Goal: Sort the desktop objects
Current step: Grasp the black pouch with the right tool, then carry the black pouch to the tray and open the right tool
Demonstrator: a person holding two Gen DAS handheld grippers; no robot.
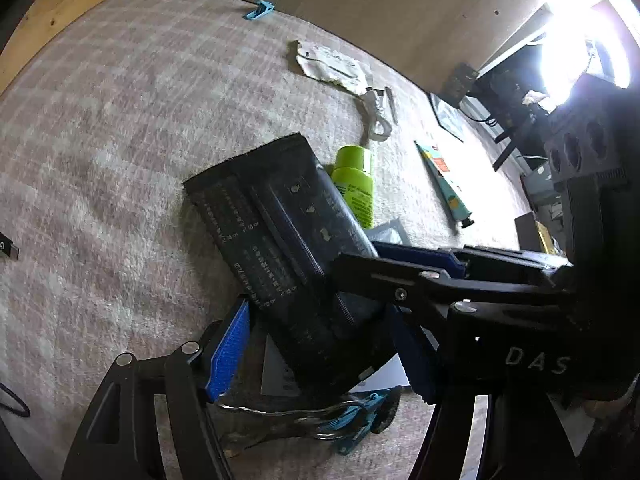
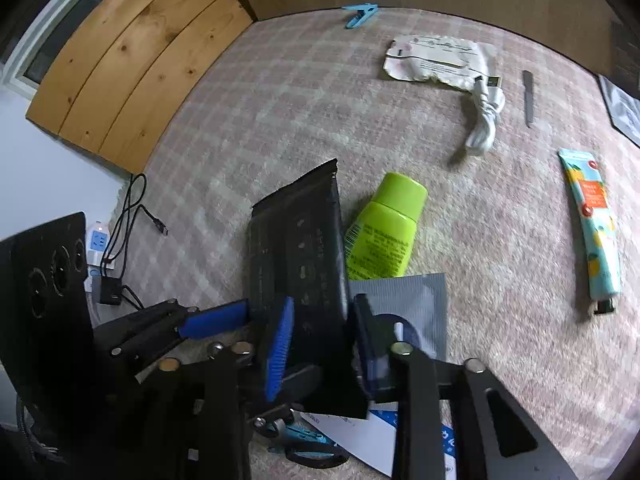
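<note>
A long black packet (image 1: 280, 216) hangs tilted above the checked carpet, its far end low. My left gripper (image 1: 320, 320) straddles its near end, blue pads against both edges. My right gripper (image 2: 322, 312) comes in from the right and is shut across the same packet (image 2: 300, 248). In the left wrist view, one of its blue fingers (image 1: 420, 258) lies on the packet's right edge. A lime green bottle (image 2: 384, 232) lies just right of the packet. A grey sachet (image 2: 404, 300) is partly behind my right finger.
Under the grippers lie blue-handled scissors (image 1: 352, 420) and white paper (image 2: 360, 436). Farther off are a white cable (image 2: 486, 120), a torn white wrapper (image 2: 436, 60), a nail file (image 2: 528, 96), a patterned tube (image 2: 592, 224) and a blue clip (image 2: 360, 14). A black cable (image 2: 132, 216) trails left.
</note>
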